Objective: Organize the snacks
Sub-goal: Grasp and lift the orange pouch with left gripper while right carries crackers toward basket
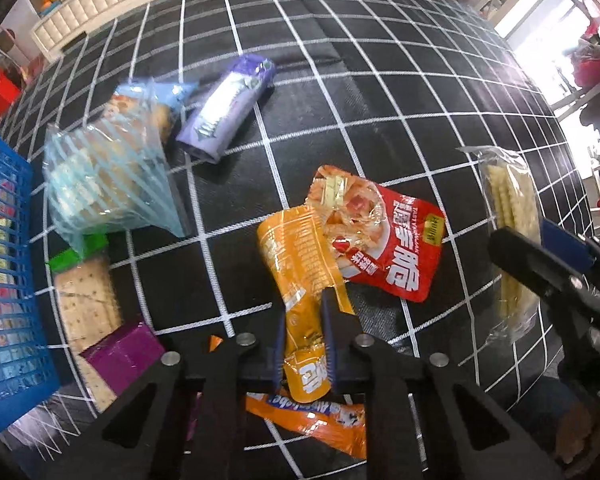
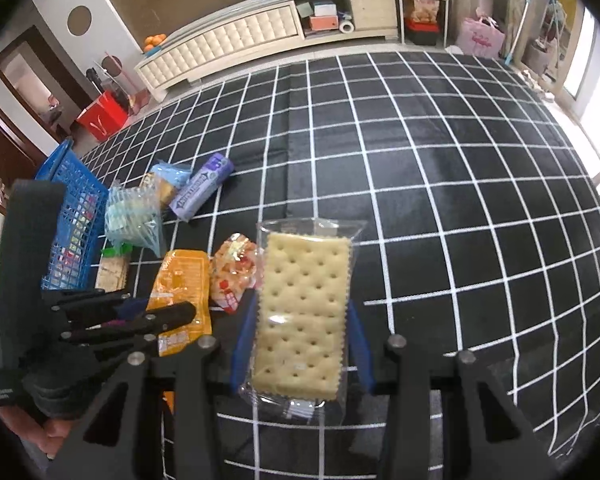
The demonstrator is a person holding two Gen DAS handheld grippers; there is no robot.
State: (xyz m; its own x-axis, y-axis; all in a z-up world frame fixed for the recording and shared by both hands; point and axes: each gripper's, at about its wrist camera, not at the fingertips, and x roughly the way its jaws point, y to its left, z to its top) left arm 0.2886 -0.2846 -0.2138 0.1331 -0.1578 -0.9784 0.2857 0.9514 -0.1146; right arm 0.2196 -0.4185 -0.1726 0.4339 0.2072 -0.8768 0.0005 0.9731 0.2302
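My left gripper (image 1: 304, 336) is shut on an orange snack packet (image 1: 296, 264), which also shows in the right wrist view (image 2: 182, 284). A red snack pouch (image 1: 380, 236) lies against it. My right gripper (image 2: 302, 344) is shut on a clear pack of crackers (image 2: 302, 312), also seen at the right of the left wrist view (image 1: 512, 240). A blue basket (image 1: 4, 272) stands at the far left and holds several small packets. The right gripper (image 1: 548, 256) shows there from the side, and the left gripper (image 2: 152, 316) shows low left in the right wrist view.
On the black checked cloth (image 1: 380, 100) lie a purple pack (image 1: 228, 108), a blue-striped bag of biscuits (image 1: 108, 176), a green-tabbed cracker pack (image 1: 88, 300), a magenta packet (image 1: 120, 356) and an orange wrapper (image 1: 320, 420). A white cabinet (image 2: 228, 44) stands behind.
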